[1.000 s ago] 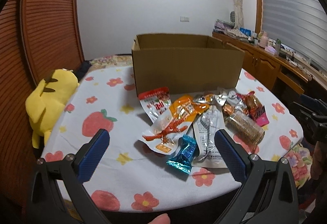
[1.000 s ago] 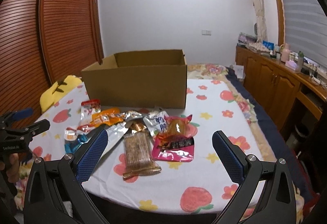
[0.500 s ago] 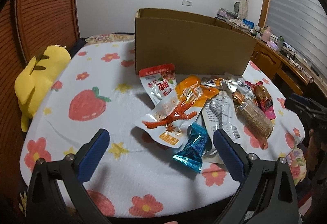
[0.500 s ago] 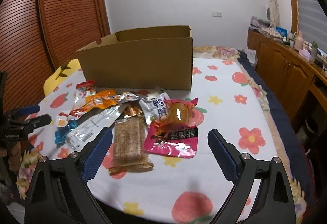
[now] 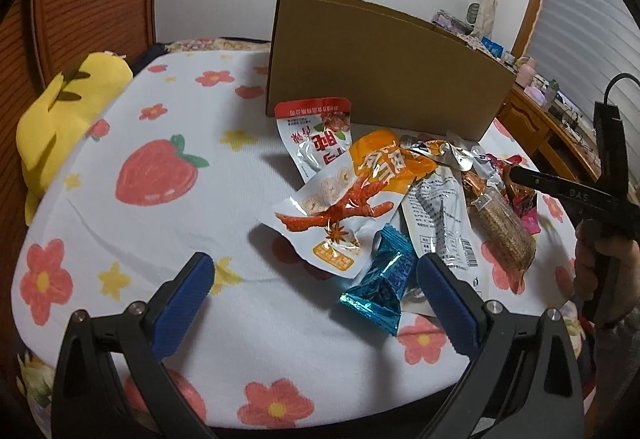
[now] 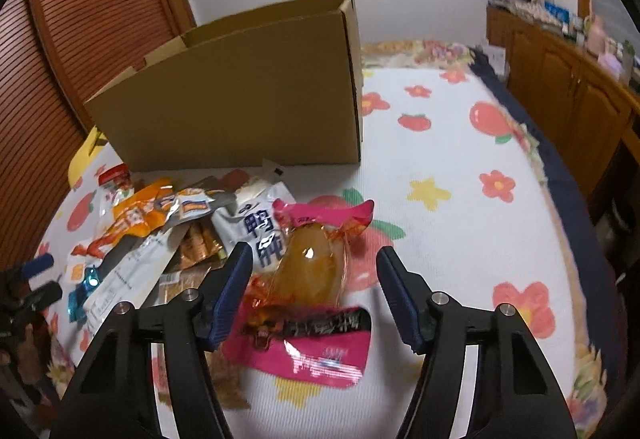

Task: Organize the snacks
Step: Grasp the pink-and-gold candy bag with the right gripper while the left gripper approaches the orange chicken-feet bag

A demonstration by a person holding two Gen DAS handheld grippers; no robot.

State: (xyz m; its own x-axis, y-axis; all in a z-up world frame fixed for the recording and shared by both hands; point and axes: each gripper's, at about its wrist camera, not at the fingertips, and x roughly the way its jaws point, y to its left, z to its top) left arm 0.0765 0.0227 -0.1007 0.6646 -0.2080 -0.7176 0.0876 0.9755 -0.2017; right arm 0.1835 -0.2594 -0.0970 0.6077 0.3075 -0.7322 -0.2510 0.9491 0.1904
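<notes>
White walls, a slatted wooden wardrobe and a long wooden sideboard surround a bed (image 5: 132, 247) spread with a white cover printed with strawberries, flowers and stars. On it, a cardboard box (image 5: 384, 79) stands open at the top, towards the middle of the bed. Just in front of the box lies a loose heap of snacks reaching towards the bed's near edge: a red-and-white pouch (image 5: 318, 137) closest to the box, an orange chicken-foot pack (image 5: 352, 199) overlapping it, a blue foil candy (image 5: 382, 281) nearest the near edge, a silver pack (image 5: 442, 223) and a brown cracker bar (image 5: 502, 231) beside it. A yellow plush toy (image 5: 60, 119) sits at the bed's far-left edge.

The left gripper (image 5: 316, 279) hovers over the near edge with its fingers wide apart and nothing held; the blue candy lies just inside the right-hand finger. The right gripper (image 6: 316, 291) points down at the pink-wrapped drumstick pack (image 6: 312, 267), which lies between its closing fingers; the pads do not yet press on it.
</notes>
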